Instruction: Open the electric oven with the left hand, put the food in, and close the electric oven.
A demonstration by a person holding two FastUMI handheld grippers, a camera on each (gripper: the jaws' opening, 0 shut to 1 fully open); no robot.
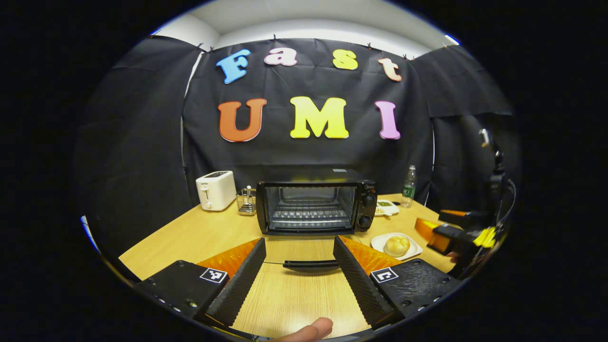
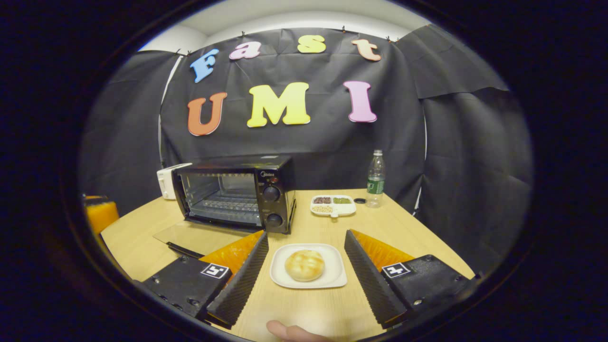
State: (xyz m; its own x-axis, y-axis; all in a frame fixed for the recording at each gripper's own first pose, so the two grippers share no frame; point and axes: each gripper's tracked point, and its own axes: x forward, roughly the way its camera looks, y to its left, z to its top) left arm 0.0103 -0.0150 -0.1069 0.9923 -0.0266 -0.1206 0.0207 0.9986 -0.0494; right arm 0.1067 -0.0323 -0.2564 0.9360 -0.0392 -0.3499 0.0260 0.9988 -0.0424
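The black electric oven (image 1: 316, 202) stands at the middle of the table, its glass door (image 2: 199, 235) folded down flat and its wire rack bare. The door's handle (image 1: 311, 264) lies just beyond the fingertips of my left gripper (image 1: 299, 242), which is open and holds nothing. A round bun (image 2: 304, 265) rests on a white plate (image 2: 332, 278) to the right of the oven. My right gripper (image 2: 306, 235) is open, with the plate lying between its fingers. From the left gripper view, the bun (image 1: 396, 245) and the right gripper (image 1: 456, 232) appear at the right.
A white toaster (image 1: 215, 190) and a small wire holder (image 1: 246, 201) stand left of the oven. Behind the plate are a divided white dish (image 2: 333, 205) and a plastic bottle (image 2: 375, 179). The wooden table (image 1: 190, 237) ends close to the black cloth walls.
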